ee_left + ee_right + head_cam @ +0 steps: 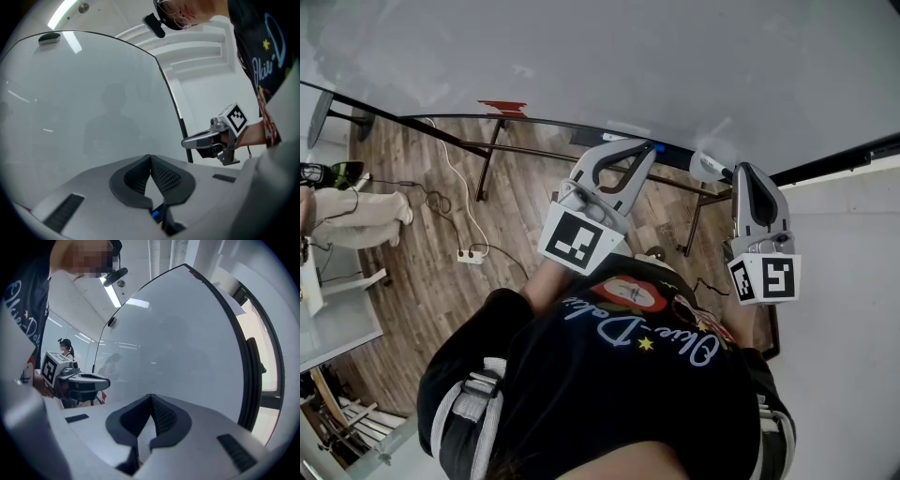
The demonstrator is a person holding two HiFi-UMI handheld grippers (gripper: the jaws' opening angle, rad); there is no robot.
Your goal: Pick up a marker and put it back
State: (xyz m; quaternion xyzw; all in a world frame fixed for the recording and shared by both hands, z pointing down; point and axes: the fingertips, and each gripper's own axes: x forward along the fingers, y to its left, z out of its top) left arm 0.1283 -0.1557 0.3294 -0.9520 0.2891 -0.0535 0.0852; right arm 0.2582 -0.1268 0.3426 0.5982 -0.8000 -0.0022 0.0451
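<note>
- One big white board (675, 66) fills the top of the head view; both claws point at it
- Its dark frame legs (487, 159) stand on a brown wooden floor (422, 272)
- On the floor lies a white power strip (470, 255) with a white cable (461, 192) running up from it
- At the far left another person (356, 217) in pale trousers stands near the corner of a grey table (337, 328)
- A small dark thing (49, 38) sticks to the board near its top edge in the left gripper view
- The holder's black shirt (619, 375) hides the floor right below the claws
- Left claw (150, 158): its tips are pressed together; a tiny blue bit (153, 215) shows low in the gap, and I cannot tell what it is
- Right claw (151, 397): closed tight, with nothing between the tips
- Marker: I cannot pick it out for sure; a small white round thing (707, 166) sits at the board's lower edge just beside the right claw's tip, too small to tell
</note>
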